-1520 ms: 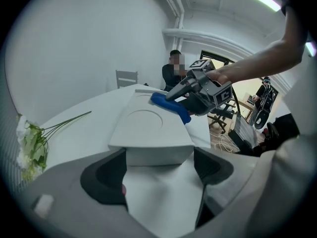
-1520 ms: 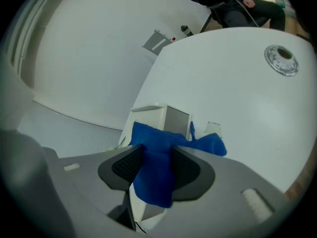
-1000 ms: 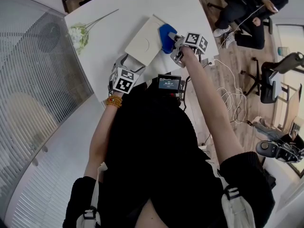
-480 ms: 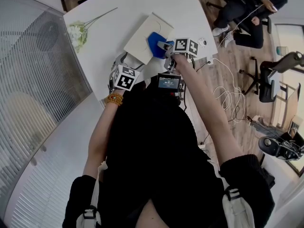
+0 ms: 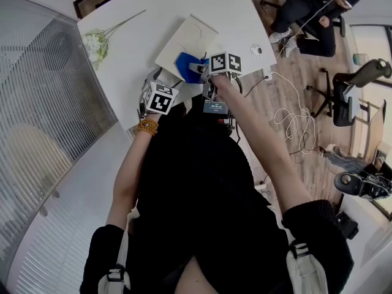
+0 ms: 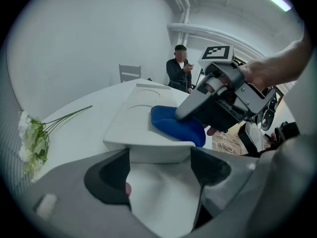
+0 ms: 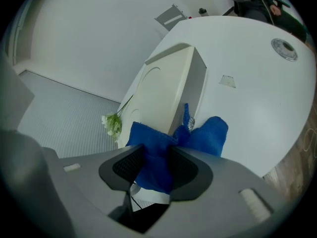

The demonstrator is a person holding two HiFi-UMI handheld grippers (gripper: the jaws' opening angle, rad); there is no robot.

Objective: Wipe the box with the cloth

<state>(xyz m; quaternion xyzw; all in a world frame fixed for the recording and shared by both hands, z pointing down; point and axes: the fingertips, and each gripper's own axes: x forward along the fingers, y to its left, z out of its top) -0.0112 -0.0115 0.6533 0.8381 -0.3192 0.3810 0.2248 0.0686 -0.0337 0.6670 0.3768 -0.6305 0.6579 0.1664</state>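
Note:
A flat white box (image 5: 184,38) lies on the white table (image 5: 135,17). My left gripper (image 5: 160,75) stands at its near end. In the left gripper view the jaws have just been closing, and the pads of the left gripper (image 6: 161,170) bear on both sides of the box (image 6: 133,118). My right gripper (image 5: 199,69) is shut on a blue cloth (image 5: 185,63) that rests on the box's near right edge. In the right gripper view the jaws have just been opening a little, but the cloth (image 7: 208,133) still fills the gap of the right gripper (image 7: 157,165) and drapes over the box (image 7: 168,83).
White flowers (image 5: 98,45) lie at the table's left. A small round disc (image 5: 256,49) sits near the table's right edge. A person (image 5: 312,5) sits beyond the table, with an office chair (image 5: 355,97) and a white cable (image 5: 288,121) on the floor to the right.
My right gripper has dragged the blue cloth leftward and nearer across the box's right side. The left gripper has stayed at the box's near end.

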